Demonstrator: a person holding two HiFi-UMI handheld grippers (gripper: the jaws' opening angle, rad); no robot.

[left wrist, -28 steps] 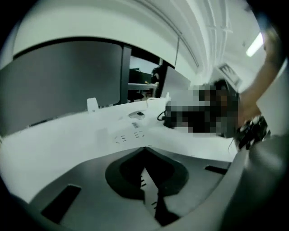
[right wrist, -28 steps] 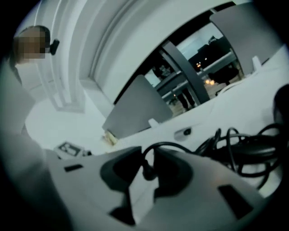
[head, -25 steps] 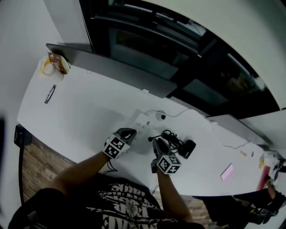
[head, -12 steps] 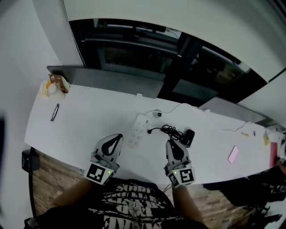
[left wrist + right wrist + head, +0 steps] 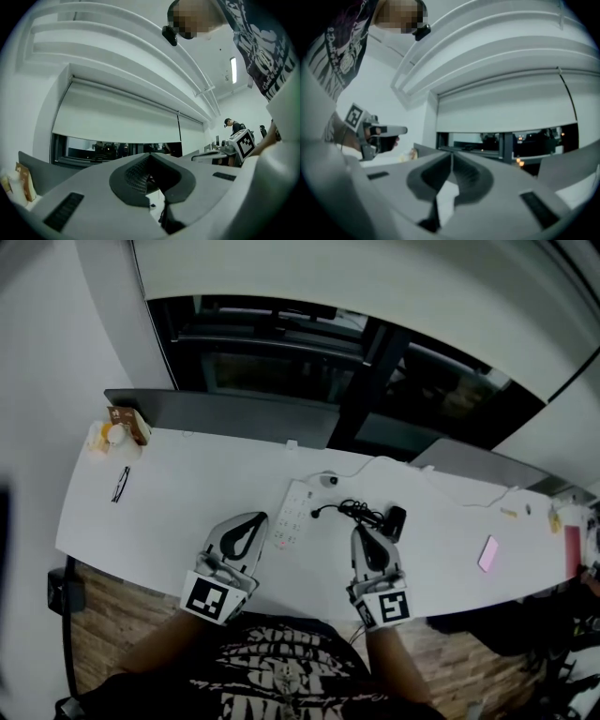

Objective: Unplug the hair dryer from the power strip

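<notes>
On the white table (image 5: pixel 178 498) lies a white power strip (image 5: pixel 292 512). Just to its right are a coiled black cord (image 5: pixel 352 512) and the black hair dryer (image 5: pixel 394 521); the cord's end rests beside the strip. My left gripper (image 5: pixel 253 518) (image 5: pixel 150 155) hovers over the near table edge, pointing level, shut with nothing in it. My right gripper (image 5: pixel 362 532) (image 5: pixel 451 153) is held level short of the dryer. Its jaws are closing and meet at the tips, with nothing between them. Each gripper view shows the other gripper, the right (image 5: pixel 241 143) and the left (image 5: pixel 370 129).
A pair of glasses (image 5: pixel 120 484) and a snack bag (image 5: pixel 119 425) sit at the table's far left. A pink note (image 5: pixel 487 552) lies at the right. Grey partitions (image 5: pixel 234 413) line the back edge, with dark windows behind. A white cable (image 5: pixel 375 465) runs from the strip.
Both grippers have lifted off the power strip and cord and drawn back toward the person's body at the near edge. The dryer and strip stay on the table.
</notes>
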